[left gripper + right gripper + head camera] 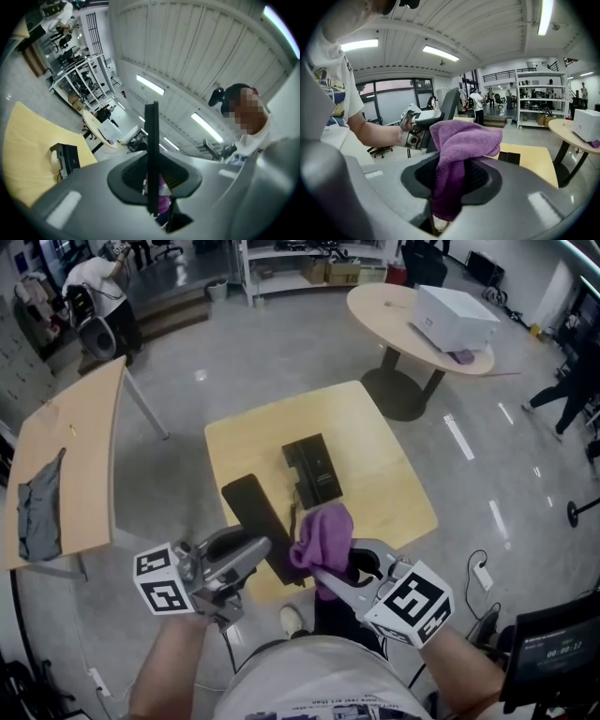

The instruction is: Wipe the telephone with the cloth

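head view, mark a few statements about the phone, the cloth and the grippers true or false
1. The purple cloth is clamped in the right gripper. True.
2. The left gripper is empty. False: it is shut on the black handset.
3. The telephone base stands on the floor. False: it stands on the square yellow table.
4. A grey cloth lies on the table at the left. True.

The right gripper has its jaws pinched on a purple cloth, which bunches above them and hangs down below. Just behind it, the left gripper holds a dark flat handset upright. Beyond, the black telephone base lies on a yellow table.
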{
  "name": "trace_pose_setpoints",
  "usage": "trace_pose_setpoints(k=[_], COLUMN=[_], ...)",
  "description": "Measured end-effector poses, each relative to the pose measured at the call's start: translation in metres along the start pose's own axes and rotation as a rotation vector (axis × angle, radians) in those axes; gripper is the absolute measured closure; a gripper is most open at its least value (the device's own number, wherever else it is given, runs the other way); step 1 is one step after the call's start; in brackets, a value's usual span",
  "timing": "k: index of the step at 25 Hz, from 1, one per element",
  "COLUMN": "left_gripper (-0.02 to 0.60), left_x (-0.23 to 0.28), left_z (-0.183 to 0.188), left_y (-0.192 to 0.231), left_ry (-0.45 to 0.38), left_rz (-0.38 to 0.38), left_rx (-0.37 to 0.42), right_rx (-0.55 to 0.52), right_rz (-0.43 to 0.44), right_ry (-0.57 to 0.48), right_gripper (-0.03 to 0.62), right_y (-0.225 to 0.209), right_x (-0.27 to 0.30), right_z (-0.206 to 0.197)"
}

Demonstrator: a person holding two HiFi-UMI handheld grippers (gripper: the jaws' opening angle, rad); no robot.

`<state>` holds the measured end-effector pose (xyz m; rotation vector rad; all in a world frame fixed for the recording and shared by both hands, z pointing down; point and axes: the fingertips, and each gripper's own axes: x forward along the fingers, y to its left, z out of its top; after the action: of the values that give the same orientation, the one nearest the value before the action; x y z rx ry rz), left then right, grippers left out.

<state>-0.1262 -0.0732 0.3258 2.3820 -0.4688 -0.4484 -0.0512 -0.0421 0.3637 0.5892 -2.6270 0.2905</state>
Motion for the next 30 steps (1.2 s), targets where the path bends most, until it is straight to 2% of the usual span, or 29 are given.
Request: trace_pose_setpoints(k=[5,7,10,15,18,22,30], left_gripper=[0.495,0.495,0.495,0.495,0.495,0.495,0.495], left_x=[0.001,0.002,0.005,0.016,0.023,0.021,0.008], left_z=[0.002,0.0,-0.009,-0.03,-0.037,-0.036,-0.026], left_y=[-0.004,-0.007,-0.013,-0.029,-0.036,-0.037,-0.032], left_ry=[0.009,0.022,0.056,0.126,0.147,0.139,0.121], left_rz=[-0.021,-0.038,-0.072,-0.143,-0.166,-0.173,-0.161], left_rx=[0.001,0.002,0.003,-0.003,-0.006,-0.005,-0.006], right_rx=[0.003,0.014,0.023,0.111,0.148,0.188,0.218], right_rz=[-0.007,-0.025,-0.028,0.102,0.205,0.292,0.356], right_ry=[0.066,0.043,-0.052,-0.257,-0.299,-0.295,-0.231], right_gripper=[0.482,0.482,0.482,0.482,0.482,0.482,0.482], right_y=[-0.012,-0.027,-0.047,-0.062,-0.058,-0.041,-0.022], right_x=[-0.001,-0.002,-0.002,-0.001,0.003,0.012,0.02], right_z=[-0.022,-0.015,0.021,0.1,0.124,0.124,0.094])
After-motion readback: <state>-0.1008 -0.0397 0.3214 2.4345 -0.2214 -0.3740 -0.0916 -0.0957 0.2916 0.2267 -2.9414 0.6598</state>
